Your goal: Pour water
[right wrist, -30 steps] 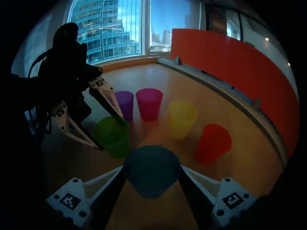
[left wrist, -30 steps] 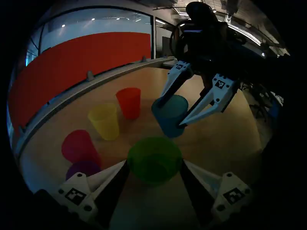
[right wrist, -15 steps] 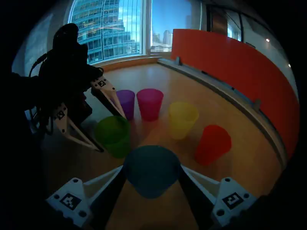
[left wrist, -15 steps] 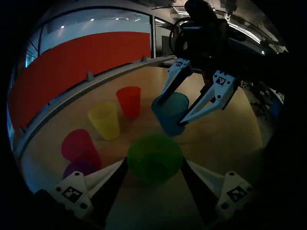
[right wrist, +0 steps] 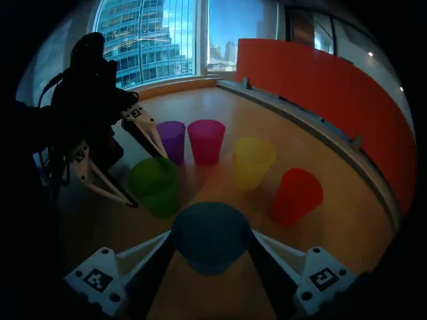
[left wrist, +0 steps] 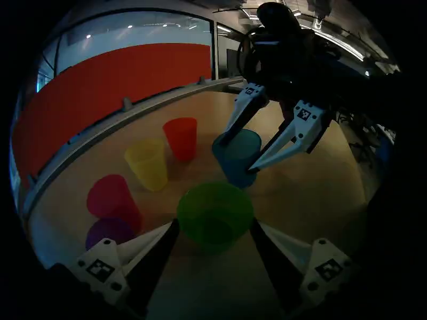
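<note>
Pre-pour step judged in hand: green cup (left wrist: pixel 215 210) is gripped by the closed left gripper (left wrist: pixel 213 226), blue cup (right wrist: pixel 211 242) just beside it by the closed right gripper (right wrist: pixel 211 232); next, one cup must be tipped over the other's rim.

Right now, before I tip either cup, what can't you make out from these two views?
Water level in the green cup or teal cup: both views too dim, tinted walls.
The purple cup, left gripper view: lower part hidden behind a finger of the left gripper.
The teal cup's base, right gripper view: hidden under its own rim, so clearance over the table is unclear.
</note>
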The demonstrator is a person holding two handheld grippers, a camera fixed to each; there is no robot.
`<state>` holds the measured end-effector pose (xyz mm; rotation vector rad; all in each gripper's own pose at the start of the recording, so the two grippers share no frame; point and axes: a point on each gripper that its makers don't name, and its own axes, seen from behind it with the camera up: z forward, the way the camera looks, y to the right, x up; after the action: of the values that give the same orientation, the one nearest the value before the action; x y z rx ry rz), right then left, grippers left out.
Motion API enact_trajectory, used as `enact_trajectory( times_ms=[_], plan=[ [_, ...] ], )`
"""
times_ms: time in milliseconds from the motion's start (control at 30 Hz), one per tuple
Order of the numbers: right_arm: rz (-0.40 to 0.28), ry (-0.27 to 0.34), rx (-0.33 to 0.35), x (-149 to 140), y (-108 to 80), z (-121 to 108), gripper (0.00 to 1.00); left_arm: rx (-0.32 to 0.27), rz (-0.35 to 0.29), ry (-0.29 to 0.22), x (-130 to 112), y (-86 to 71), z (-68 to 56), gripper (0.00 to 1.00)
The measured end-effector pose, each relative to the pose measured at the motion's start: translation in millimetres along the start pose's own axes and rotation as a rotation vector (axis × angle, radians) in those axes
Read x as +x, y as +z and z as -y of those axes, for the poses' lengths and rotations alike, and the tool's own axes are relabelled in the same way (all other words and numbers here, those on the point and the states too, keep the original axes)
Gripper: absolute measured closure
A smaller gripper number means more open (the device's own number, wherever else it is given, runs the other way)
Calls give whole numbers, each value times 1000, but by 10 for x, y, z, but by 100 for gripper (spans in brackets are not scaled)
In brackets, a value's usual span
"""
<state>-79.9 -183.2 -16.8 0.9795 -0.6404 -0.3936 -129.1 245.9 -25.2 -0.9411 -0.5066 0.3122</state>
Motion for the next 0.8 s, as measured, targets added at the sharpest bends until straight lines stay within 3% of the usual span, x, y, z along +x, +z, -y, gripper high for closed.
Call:
enact_trajectory(
  times_ms=[800],
  plan=[
    [6, -8, -15, -161, -27, 31, 7, 1, 23, -5, -122, -12, -82, 3]
  ],
)
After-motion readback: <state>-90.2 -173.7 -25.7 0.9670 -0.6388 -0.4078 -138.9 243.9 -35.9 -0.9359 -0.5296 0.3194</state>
